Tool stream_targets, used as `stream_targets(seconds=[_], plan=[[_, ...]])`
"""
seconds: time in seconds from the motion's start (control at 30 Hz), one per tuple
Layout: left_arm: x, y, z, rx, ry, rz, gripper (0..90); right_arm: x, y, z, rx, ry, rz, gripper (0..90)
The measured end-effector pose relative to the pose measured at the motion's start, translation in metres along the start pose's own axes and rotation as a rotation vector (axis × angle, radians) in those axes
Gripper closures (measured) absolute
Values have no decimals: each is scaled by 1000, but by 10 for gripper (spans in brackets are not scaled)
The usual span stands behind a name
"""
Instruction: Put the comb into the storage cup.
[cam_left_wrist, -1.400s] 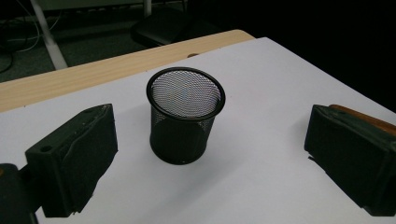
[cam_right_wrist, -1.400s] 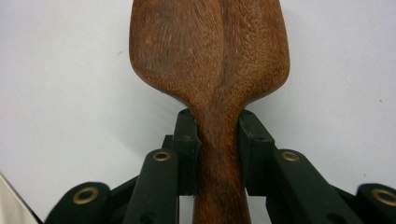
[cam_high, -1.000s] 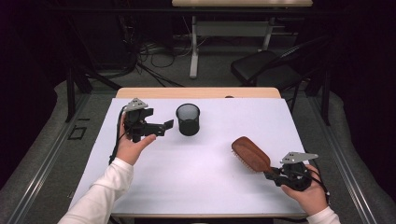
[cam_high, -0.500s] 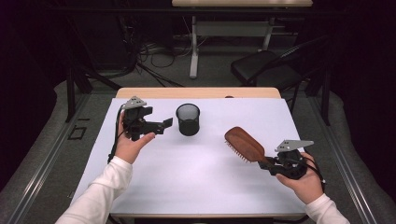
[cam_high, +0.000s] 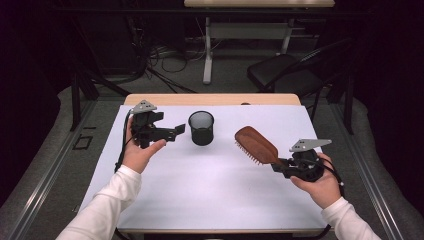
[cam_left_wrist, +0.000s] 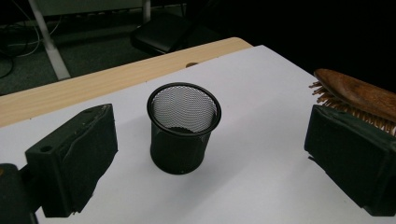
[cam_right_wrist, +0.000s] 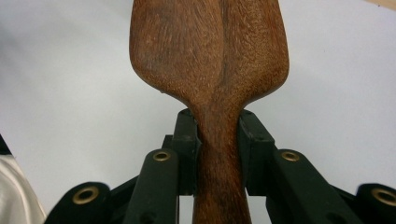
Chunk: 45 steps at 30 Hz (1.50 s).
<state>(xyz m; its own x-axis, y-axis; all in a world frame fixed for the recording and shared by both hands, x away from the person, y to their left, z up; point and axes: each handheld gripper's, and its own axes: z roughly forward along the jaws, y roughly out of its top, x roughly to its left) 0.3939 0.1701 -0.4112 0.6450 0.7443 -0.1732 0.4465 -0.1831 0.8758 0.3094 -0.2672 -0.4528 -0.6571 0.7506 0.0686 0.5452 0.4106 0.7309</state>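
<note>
High view: the right claw (cam_high: 280, 164) grips the wooden hairbrush (cam_high: 256, 144) by its handle above the worktop (cam_high: 210, 195), long axis pointing far-left toward the mesh cup (cam_high: 201, 128).

Left gripper view: the left claw (cam_left_wrist: 205, 154) stands wide, cup between its jaws, untouched.

Right gripper view: jaws pinch the handle.

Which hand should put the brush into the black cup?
Right. The right gripper already clamps the wooden hairbrush by its handle, lifted off the table. The left gripper is open and holds nothing beside the mesh cup, so it could probably steady it.
</note>
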Motion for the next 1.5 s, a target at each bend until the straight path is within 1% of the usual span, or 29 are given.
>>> stream_targets(seconds=[0.1,0.3,0.5,0.73,1.33,1.47,1.5], plan=[[0,1,0,3,0,5,26,-1,6,1,-10,0,-5,716],[0,4,-1,1,0,3,26,-1,17,2,-13,-3,-9,716],[0,4,0,1,-1,0,26,2,29,3,-21,-7,-32,716],[-2,5,0,2,-4,5,26,4,38,6,-33,-8,-44,716],[-2,8,0,0,-9,4,26,10,57,20,-55,-1,-41,716],[-3,9,0,-3,-10,3,26,11,61,23,-66,-9,-42,716],[-3,9,0,-3,-11,2,26,12,62,24,-67,-12,-36,716]])
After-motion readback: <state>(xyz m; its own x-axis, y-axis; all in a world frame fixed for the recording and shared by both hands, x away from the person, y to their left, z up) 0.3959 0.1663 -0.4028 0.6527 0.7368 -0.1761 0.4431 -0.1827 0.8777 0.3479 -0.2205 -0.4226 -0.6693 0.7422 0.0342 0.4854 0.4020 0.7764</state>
